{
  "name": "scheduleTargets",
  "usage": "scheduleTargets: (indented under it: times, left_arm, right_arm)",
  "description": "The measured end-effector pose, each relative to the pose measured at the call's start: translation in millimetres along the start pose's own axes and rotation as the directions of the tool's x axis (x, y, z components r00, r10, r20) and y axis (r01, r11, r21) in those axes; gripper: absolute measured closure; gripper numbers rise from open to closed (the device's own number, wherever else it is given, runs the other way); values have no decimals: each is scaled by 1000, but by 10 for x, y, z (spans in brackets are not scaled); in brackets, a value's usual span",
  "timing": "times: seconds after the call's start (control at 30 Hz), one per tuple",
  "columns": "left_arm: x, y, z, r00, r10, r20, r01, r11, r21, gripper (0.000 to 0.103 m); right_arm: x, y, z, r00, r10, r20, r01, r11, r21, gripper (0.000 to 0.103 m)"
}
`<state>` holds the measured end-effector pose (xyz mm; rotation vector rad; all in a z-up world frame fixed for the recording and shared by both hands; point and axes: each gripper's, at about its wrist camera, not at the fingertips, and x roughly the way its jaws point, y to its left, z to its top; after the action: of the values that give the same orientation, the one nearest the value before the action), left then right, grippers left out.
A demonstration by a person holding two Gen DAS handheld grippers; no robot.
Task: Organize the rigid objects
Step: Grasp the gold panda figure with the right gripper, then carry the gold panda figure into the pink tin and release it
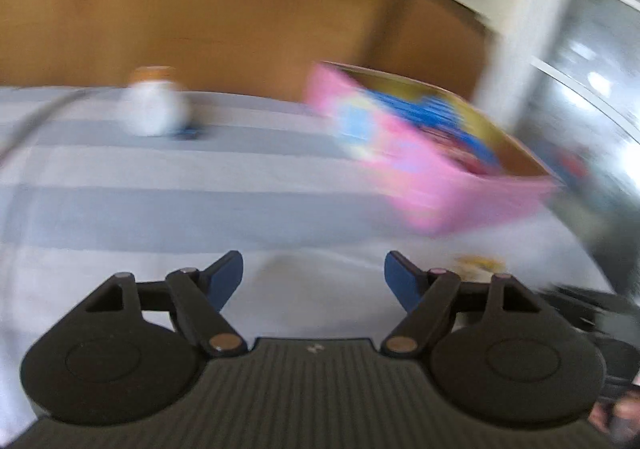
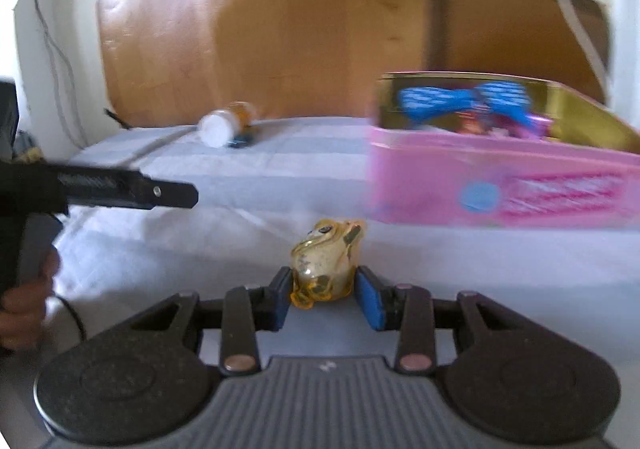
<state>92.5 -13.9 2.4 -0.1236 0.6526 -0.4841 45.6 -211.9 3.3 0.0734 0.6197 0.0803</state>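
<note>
The right gripper (image 2: 323, 295) is pinching a small glossy frog figurine (image 2: 326, 263) low on its flanks between the jaws; it looks light, hard and slippery. The left gripper (image 1: 314, 277) is hanging with jaws spread, empty, the pink tin (image 1: 432, 161) lying ahead to its right.

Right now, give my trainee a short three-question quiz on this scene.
1. True or false: the right hand-held gripper has its jaws around the golden frog figurine.
2. What state is the left hand-held gripper in?
A. open, holding nothing
B. shut on a bottle
C. shut on the tin
3. Fill in: the pill bottle with the white cap lies on its ____ on the striped cloth, left of the pink tin.

Key: 1 true; 2 A; 3 side.
</note>
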Motion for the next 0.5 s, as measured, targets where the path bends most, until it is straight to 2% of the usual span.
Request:
scheduleTargets:
  times: [0.13,0.23,0.3,0.33,0.37,0.43,0.5]
  left_arm:
    - [195,-663,50,991,-108,-83,118,984,132,28]
    - [393,-978,46,985,-96,-142,123,974,192,28]
    - [501,-1104,1,979,-100,-175,137,966,218,40]
    - [537,-1130,-10,973,-120,-198,162,964,211,57]
    - [542,-1137,-4,970,-137,-202,177,964,196,59]
    - [519,-1217,44,974,-126,-189,168,961,222,59]
    - [444,-1292,140,982,-129,-137,162,951,264,59]
  right_arm:
    - [-124,-204,-83,1000,-16,23,15,998,62,65]
    - [-144,-234,-112,999,-20,35,18,999,50,62]
    - [-134,-216,-133,999,-19,39,19,1000,23,63]
    - [-124,-223,-135,999,-11,37,10,1000,18,68]
    - [-124,-234,-138,999,-7,43,6,1000,23,68]
    - [-114,-289,-132,999,-9,49,6,999,54,69]
    - [-164,-331,-92,996,-5,91,-2,997,77,69]
